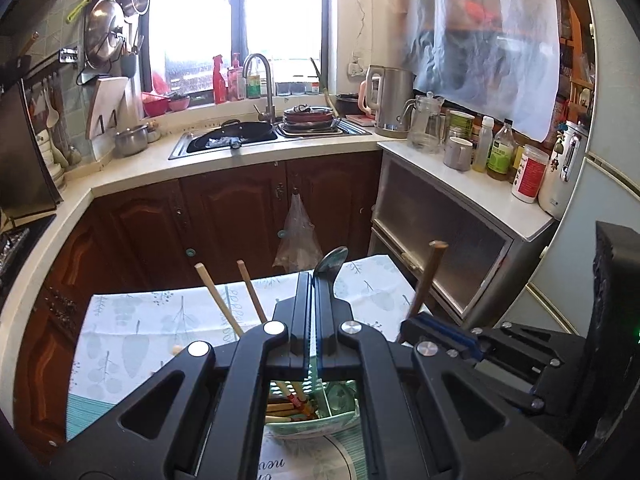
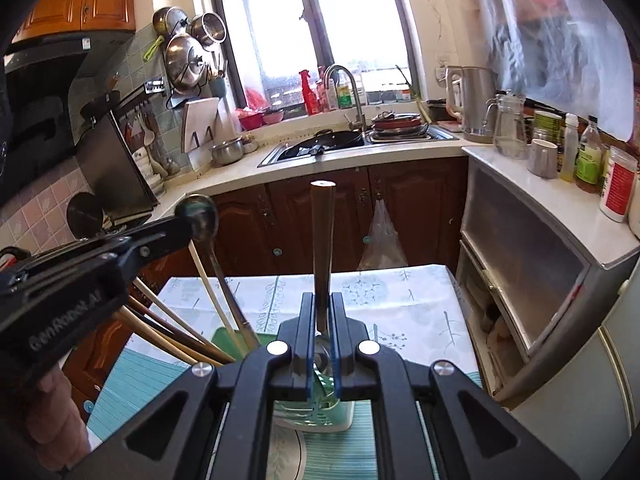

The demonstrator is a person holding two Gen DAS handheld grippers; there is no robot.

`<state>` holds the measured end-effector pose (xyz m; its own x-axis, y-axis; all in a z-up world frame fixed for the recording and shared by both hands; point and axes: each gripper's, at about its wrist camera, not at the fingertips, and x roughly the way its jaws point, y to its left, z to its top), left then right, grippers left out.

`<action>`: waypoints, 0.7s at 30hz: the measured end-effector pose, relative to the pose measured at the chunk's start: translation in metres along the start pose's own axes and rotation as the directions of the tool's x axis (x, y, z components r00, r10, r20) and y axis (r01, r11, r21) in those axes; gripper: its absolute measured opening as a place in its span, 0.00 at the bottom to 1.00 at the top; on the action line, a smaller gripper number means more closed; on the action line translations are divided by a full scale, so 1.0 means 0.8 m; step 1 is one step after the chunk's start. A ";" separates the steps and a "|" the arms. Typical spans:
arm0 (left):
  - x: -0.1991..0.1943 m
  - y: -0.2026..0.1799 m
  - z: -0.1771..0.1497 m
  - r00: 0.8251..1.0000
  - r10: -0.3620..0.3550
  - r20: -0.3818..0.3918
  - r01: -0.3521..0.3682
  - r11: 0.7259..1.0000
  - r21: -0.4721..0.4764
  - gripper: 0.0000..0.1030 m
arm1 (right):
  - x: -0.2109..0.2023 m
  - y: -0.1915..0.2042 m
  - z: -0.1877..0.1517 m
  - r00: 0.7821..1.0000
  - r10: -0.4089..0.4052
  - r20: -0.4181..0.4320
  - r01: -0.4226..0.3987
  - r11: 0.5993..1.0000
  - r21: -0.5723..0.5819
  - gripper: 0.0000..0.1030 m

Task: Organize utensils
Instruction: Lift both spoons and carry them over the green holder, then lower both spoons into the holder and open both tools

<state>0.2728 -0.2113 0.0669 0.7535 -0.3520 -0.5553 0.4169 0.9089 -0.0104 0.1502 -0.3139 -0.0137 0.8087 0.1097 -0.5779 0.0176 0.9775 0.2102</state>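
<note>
While both tools hang above the leaf-patterned cloth on the bench [image 1: 132, 320], the left gripper [image 1: 313, 280] has its fingers pinched tight on a slim metal spoon [image 1: 331, 261] whose bowl stands just past the fingertips. Left of it, pale wooden chopsticks [image 1: 218, 300] lean up from a pale green bowl [image 1: 320, 426] below the tool. To the right, the right gripper [image 2: 323, 300] has its fingers clamped narrowly on a dark brown wooden-handled utensil [image 2: 322, 236], handle pointing up and away. Beneath it stands a pale green slotted utensil holder [image 2: 320, 400].
</note>
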 end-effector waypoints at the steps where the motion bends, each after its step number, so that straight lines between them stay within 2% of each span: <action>1: 0.009 -0.001 -0.005 1.000 0.002 -0.006 -0.002 1.000 0.002 0.00 | 0.007 0.000 -0.003 1.000 0.001 -0.015 -0.001 1.000 -0.007 0.06; 5: 0.039 -0.002 -0.029 0.997 -0.011 -0.082 0.013 1.000 0.023 0.00 | 0.036 0.002 -0.015 0.993 0.061 -0.099 -0.065 0.997 -0.036 0.06; 7: 0.045 -0.002 -0.036 0.994 -0.015 -0.111 0.018 0.999 0.029 0.00 | 0.052 0.001 -0.025 0.976 0.106 -0.190 -0.115 0.993 -0.034 0.07; 9: 0.046 -0.001 -0.041 0.992 -0.025 -0.128 0.029 0.999 0.030 0.00 | 0.057 0.002 -0.031 0.963 0.122 -0.239 -0.135 0.990 -0.039 0.07; 12: 0.039 -0.001 -0.046 0.991 -0.033 -0.131 0.038 0.999 0.034 0.00 | 0.055 0.003 -0.036 0.956 0.158 -0.249 -0.167 0.986 -0.016 0.10; 16: 0.014 -0.001 -0.047 0.992 -0.055 -0.110 0.058 0.998 0.033 0.01 | 0.042 -0.005 -0.035 0.945 0.232 -0.230 -0.218 0.972 0.086 0.12; 21: -0.034 0.007 -0.045 0.993 -0.087 -0.075 0.089 0.996 0.020 0.10 | 0.018 -0.003 -0.033 0.953 0.235 -0.194 -0.214 0.969 0.124 0.12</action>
<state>0.2366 -0.1885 0.0517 0.6740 -0.4121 -0.6131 0.4924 0.8693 -0.0429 0.1462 -0.3098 -0.0434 0.6604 0.3690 -0.6540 -0.0825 0.9013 0.4252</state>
